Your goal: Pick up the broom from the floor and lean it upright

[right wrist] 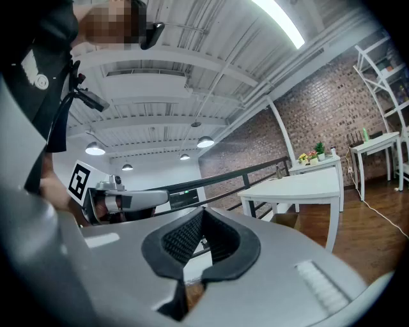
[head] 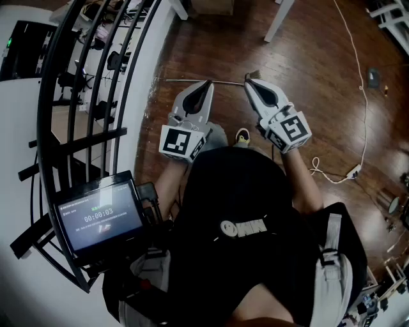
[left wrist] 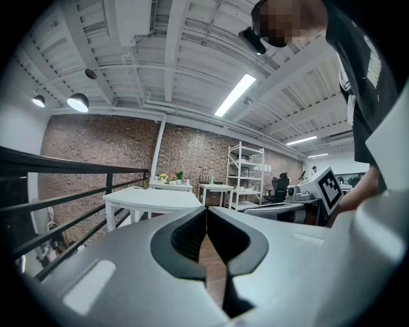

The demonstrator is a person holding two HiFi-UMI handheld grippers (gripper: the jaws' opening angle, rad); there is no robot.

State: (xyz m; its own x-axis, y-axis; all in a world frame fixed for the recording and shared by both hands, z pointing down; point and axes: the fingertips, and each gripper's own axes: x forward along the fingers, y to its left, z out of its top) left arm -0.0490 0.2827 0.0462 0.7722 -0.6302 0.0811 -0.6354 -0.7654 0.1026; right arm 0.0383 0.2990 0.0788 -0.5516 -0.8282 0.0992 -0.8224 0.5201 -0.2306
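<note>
Closest in is the person's dark shirt (head: 255, 217), filling the lower half of the head view. A small lit screen (head: 99, 217) is clamped at their left side by the black railing (head: 83, 96). Beyond the chest both arms reach forward, each carrying its tool. The left gripper (head: 206, 84) has its jaws pressed together with nothing between them. Its own view shows the dark pads meeting along one seam, with only bare boards past them. The right gripper (head: 249, 83) is the same, closed on itself and empty, held about level beside the other. A shoe (head: 242, 135) peeks out lower down between the two.

Past the tips lies the broom (head: 223, 82), flat on the wooden floor (head: 319, 70). Its thin pale handle runs crosswise in front of the person, one end toward the railing, and what looks like the head sits by the right gripper's tip. From above the tips seem to overlap the handle, but I judge that neither touches it.

Farther off, a white cable (head: 358, 83) trails across the boards and a white table leg (head: 279, 19) stands at the top.

By my reckoning, none of the task is done. The jaws must part, one must go down and close on the handle, and the broom has yet to be raised and leaned upright, perhaps against the railing.
</note>
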